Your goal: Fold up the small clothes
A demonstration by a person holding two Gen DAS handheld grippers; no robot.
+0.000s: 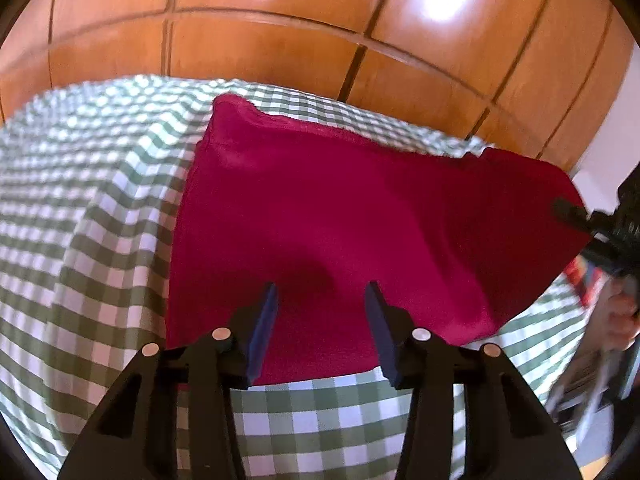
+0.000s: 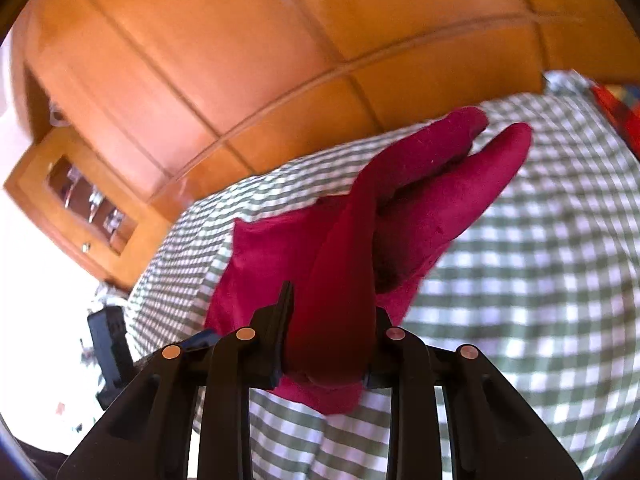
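The right gripper [image 2: 328, 320] pinches the red cloth [image 1: 328, 216]; the left gripper's [image 1: 323, 296] fingers gape empty. A tug could bunch the cloth.

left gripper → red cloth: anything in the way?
Nothing visible. The left gripper is open right over the red cloth's near edge on the checkered tablecloth. The right gripper holds its other side, lifted.

One crimson cloth [image 1: 320, 216] lies on one green-and-white checked tablecloth [image 1: 80, 200]. Two grippers show: the left gripper [image 1: 322, 300] and the right gripper [image 2: 332, 312]. One wooden cabinet [image 2: 192, 60] stands behind, holding perhaps three glasses [image 2: 96, 200], too blurred to count surely. One dark boxy device [image 2: 110, 344] shows at the left.
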